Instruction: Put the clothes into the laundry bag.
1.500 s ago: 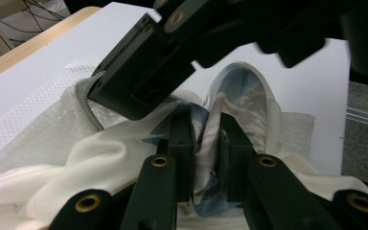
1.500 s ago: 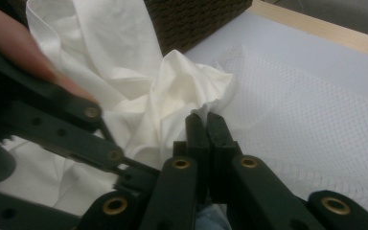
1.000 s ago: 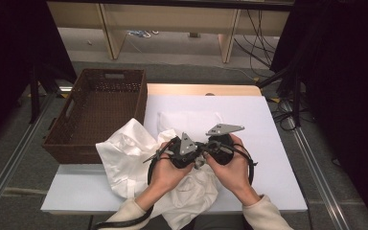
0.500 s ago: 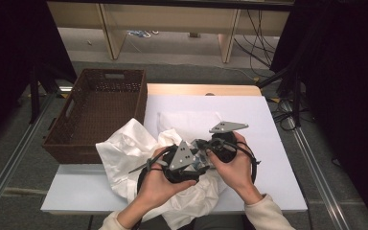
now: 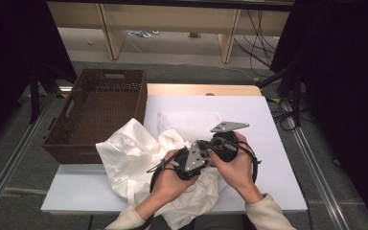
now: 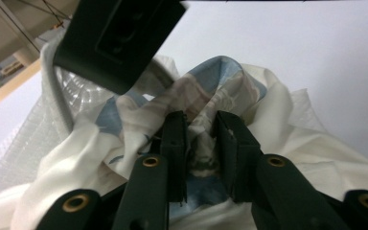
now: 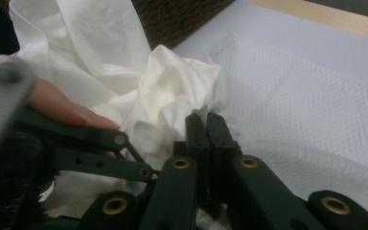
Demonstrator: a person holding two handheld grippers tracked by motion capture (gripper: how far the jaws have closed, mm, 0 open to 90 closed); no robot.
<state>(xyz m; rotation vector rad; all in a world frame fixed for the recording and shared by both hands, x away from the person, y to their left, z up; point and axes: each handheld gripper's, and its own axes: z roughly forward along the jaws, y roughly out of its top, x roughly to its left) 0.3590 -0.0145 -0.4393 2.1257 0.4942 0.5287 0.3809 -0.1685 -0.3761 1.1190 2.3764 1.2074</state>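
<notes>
From the high view I see my left gripper (image 5: 190,160) and right gripper (image 5: 223,143) close together over the crumpled white cloth (image 5: 134,158) near the table's (image 5: 278,143) front edge; the woven brown basket (image 5: 98,115) sits against the left edge, and a white mesh bag (image 5: 187,122) lies flat behind the cloth. In the left gripper view, my jaws pinch a fold of cloth with pale blue print, the mesh bag's netting at the left. In the right gripper view, my jaws are pressed together on the mesh bag's edge beside the soft, wrinkled cloth.
</notes>
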